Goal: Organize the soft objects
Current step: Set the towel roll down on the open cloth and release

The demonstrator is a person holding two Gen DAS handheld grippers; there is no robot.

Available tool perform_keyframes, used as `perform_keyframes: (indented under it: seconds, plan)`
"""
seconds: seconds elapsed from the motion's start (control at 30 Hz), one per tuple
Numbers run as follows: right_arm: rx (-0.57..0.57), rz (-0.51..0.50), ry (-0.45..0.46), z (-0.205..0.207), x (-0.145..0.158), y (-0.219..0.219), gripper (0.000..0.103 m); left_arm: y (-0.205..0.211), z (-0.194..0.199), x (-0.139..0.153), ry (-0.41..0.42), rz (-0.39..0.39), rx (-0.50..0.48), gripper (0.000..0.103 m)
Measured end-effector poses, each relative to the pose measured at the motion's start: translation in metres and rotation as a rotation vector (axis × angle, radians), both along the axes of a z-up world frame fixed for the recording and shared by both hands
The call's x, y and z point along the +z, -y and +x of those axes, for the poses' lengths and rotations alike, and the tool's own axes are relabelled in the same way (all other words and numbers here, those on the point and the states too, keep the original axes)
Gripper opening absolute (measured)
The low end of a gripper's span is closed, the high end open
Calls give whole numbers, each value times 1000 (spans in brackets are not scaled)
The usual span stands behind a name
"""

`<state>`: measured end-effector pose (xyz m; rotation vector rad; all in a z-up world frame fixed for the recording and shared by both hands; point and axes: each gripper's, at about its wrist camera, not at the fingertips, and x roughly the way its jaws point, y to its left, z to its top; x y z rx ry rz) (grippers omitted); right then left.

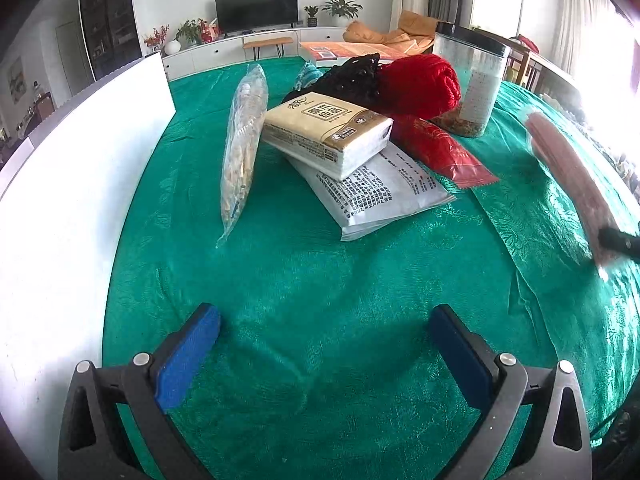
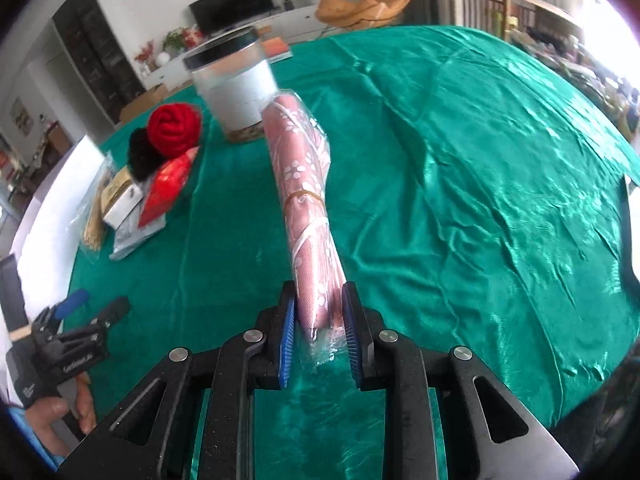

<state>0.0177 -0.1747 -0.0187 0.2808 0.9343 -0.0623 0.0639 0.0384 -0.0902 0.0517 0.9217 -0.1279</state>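
The right tool (image 2: 319, 316) clamps a pink floral roll (image 2: 306, 184) pointing toward twelve o'clock, while the left tool (image 1: 324, 354) gapes empty above the green counter (image 1: 320, 280).

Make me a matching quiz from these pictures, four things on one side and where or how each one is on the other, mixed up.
1. pink roll
2. tissue pack
3. red yarn
4. left gripper

A. open over bare green cloth
B. beside the clear jar
C. clamped in the right gripper
D. lying on the white printed bag

Pairs: 1-C, 2-D, 3-B, 4-A
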Motion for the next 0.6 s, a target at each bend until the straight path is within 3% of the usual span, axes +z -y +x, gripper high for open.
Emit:
perform_keyframes:
  seconds: [0.1,0.17,0.2,0.3,0.4,0.5,0.6]
  plan:
    - [-25,35,96,43,2,18,28,-2,1,0,0,-5,0,103]
    - [-38,6,144,63,6,19,55,-2,0,0,1,-7,-1,103]
    - [-64,-10,128,66,7,18,77,-3,0,0,1,-10,-1,103]
    - [-83,13,141,39,7,11,76,-3,0,0,2,-10,0,103]
    - [-79,-60,135,5,-6,-2,76,-2,1,0,2,-6,0,103]
    - [-76,-44,68,8,-15,-5,76,-2,1,0,2,-6,0,103]
    - [-88,-99,38,15,-21,-6,76,-3,0,0,3,-13,0,103]
